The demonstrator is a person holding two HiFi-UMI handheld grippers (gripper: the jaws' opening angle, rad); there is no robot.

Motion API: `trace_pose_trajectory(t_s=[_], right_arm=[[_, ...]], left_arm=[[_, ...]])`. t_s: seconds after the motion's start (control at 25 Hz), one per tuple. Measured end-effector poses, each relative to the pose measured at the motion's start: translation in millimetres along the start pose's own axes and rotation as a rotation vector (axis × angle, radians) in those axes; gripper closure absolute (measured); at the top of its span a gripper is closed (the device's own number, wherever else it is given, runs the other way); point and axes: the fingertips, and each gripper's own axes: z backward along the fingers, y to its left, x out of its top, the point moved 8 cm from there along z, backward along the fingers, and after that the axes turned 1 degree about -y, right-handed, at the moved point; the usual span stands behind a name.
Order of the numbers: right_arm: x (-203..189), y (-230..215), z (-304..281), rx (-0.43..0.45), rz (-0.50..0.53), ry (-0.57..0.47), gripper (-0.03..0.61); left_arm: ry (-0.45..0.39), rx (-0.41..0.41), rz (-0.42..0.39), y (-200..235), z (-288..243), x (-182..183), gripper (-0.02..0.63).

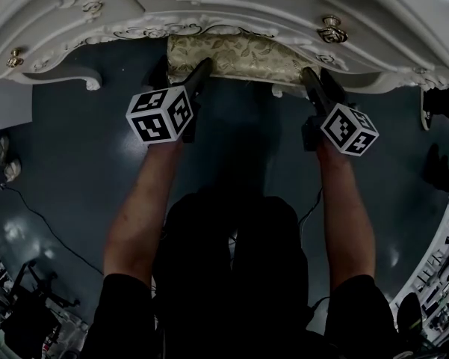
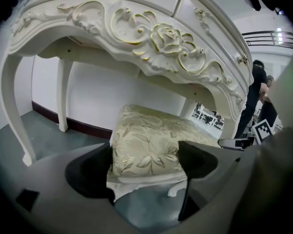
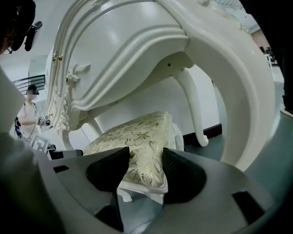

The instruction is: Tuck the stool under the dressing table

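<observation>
Pinching one near corner each of the stool, already mostly under the dressing table, left gripper and right gripper risk slipping off the soft cushion, or an uneven shove skewing it into a table leg.

Cream leaf-patterned cushioned stool on the dark grey floor. Stands mostly under the white carved wooden bench, between its legs, near edge poking out toward the person. Left gripper at its left near corner, right gripper at its right near corner, fingers clasping the cushion edge between them. Plain white wall behind.
</observation>
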Motion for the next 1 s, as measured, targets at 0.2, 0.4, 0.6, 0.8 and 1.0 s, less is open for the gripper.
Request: trace_pose_trajectory(t_s=[0.2,0.4,0.6,0.8,1.0], right_arm=[[3,-3,-5,-0.007,-0.001,-0.003,0.348],[6,-3,-9,-0.016,0.011,0.001,0.349],[7,0,-14,-0.025,0.004,-0.002,0.350],[9,0,-20,-0.022,-0.001,-0.007,0.348],[12,-1,-14,-0.007,-0.014,-0.016,0.348]], left_arm=[[-0.020,0.005,0.000,0,-3,-1,0.173],[0.004,-0.008,0.003,1,-7,3,0.173],[0.009,-0.009,-0.008,7,-15,9,0.173],[0.012,-0.021,-0.016,11,-21,15,0.173],[-0.022,-0.014,-0.052,5,-9,19,0.173]])
